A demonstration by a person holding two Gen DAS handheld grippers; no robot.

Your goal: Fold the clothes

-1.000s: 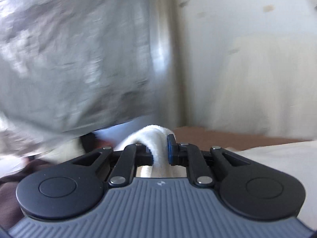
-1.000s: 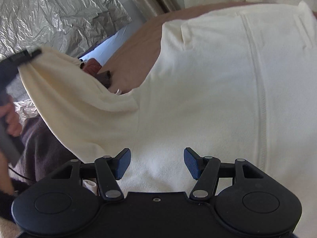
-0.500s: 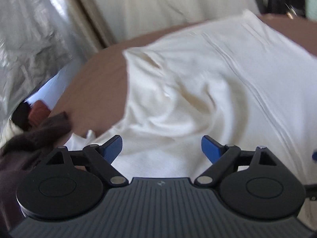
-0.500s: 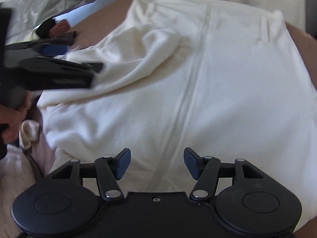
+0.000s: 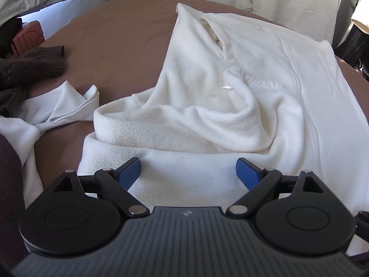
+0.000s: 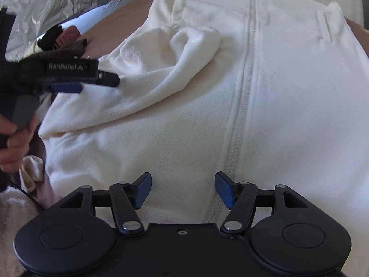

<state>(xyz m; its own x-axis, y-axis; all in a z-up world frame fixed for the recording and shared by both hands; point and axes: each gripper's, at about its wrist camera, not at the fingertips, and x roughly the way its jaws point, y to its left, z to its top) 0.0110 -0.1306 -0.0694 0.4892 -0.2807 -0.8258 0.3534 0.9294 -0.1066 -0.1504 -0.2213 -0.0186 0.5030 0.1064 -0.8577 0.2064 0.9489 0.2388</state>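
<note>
Left wrist view: the left gripper (image 5: 188,172) hovers with jaws wide and empty over a cream fleece jacket (image 5: 288,97) spread on the brown bed cover (image 5: 120,30); its sleeve (image 5: 196,124) lies bunched across the front (not flat). A dark knit garment (image 5: 30,64) sits well to the left.

Right wrist view: the right gripper (image 6: 183,190), jaws wide and holding nothing, sits over the jacket's hem beside the zipper (image 6: 239,115). The sleeve fold looks half done; next, likely smoothing it, then gripping the hem to fold upward.
</note>
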